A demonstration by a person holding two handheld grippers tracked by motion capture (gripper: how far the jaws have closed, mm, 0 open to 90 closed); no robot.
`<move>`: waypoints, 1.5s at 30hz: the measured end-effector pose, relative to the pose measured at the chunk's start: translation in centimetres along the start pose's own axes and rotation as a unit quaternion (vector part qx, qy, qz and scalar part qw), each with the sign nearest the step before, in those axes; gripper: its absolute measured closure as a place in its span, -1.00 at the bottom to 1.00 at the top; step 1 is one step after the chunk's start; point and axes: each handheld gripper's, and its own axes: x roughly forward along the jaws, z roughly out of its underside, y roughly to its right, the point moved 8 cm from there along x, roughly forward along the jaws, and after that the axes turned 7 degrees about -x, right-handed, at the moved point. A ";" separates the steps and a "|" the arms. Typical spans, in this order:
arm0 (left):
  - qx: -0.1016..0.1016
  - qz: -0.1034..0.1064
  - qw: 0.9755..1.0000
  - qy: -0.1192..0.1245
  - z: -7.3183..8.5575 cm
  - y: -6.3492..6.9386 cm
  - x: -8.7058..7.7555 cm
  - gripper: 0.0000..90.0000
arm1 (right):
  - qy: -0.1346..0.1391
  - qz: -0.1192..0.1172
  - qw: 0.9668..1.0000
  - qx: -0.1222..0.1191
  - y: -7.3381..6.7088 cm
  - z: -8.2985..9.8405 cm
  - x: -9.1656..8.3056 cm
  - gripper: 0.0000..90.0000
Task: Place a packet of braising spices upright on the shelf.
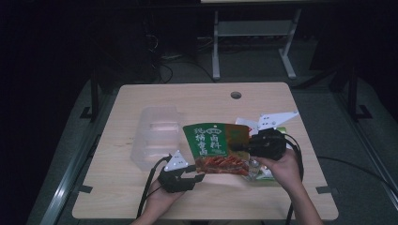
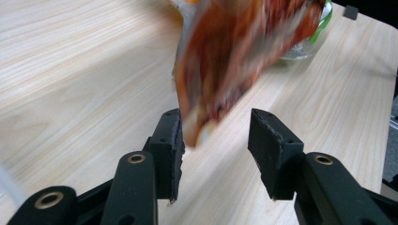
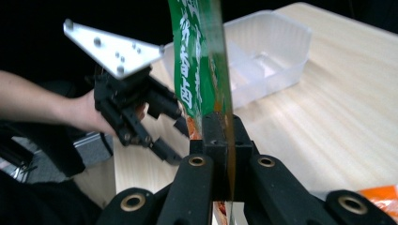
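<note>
Item: sauce pouch (image 1: 217, 146), green and red, flat foil-type pack, held off the table (image 1: 141, 197) beside a clear tray (image 1: 157, 136). Right gripper (image 3: 220, 126) clamped on one edge. Left gripper (image 2: 216, 136): jaws apart, a pouch corner between them, pads not pressing. Handling, judged: light, limp, slick film; likely to sag and swing. Best taken at the stiffer sealed edges, not the soft middle.
</note>
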 end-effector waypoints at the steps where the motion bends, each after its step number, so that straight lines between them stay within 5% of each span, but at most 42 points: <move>1: 0.001 -0.001 1.000 0.000 0.1 -0.1 -0.1 0.22 | 0.001 0.004 1.000 -0.001 0.1 -0.4 -0.1 1.00; 11: -0.005 0.001 1.000 0.012 0.3 0.2 -0.8 0.14 | 0.020 0.023 1.000 -0.005 1.5 -3.6 -0.4 1.00; 20: 0.012 0.018 0.999 0.024 -0.2 1.3 -1.1 0.16 | 0.014 0.062 0.998 -0.005 4.3 -6.6 0.9 1.00; 32: 0.035 0.016 0.999 0.025 -0.4 1.4 -1.3 0.13 | 0.014 0.054 0.998 -0.005 6.2 -9.5 5.1 1.00; 45: 0.037 0.017 0.999 0.022 -0.2 1.6 -1.3 0.08 | 0.024 0.041 0.999 -0.009 6.7 -11.7 8.4 1.00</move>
